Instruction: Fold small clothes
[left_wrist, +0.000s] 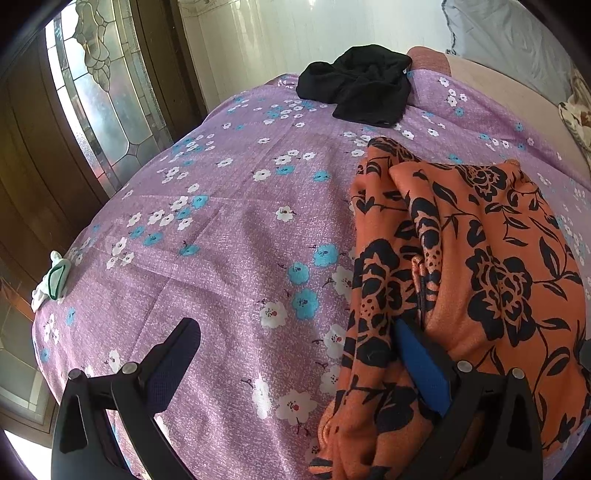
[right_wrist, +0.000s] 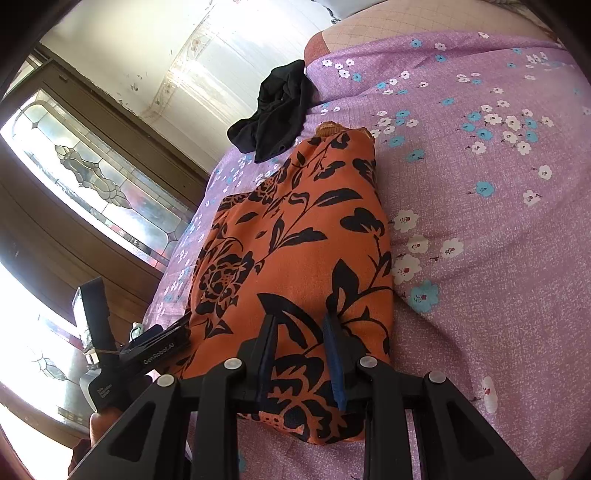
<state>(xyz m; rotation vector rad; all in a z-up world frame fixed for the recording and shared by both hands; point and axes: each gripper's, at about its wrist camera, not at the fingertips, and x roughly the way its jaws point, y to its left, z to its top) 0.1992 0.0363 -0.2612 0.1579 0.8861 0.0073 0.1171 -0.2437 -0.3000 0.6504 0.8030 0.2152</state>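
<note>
The orange garment with black floral print (right_wrist: 295, 258) lies on the purple flower-patterned bedsheet (right_wrist: 480, 221). The right gripper (right_wrist: 301, 354) stands narrowly parted, its pads pinching a fold at the garment's near edge. The left gripper (left_wrist: 295, 339) stands wide open; its right finger (left_wrist: 421, 365) touches the garment, gripping nothing. A crumpled black garment (left_wrist: 358, 85) lies at the far edge. No containers appear.
</note>
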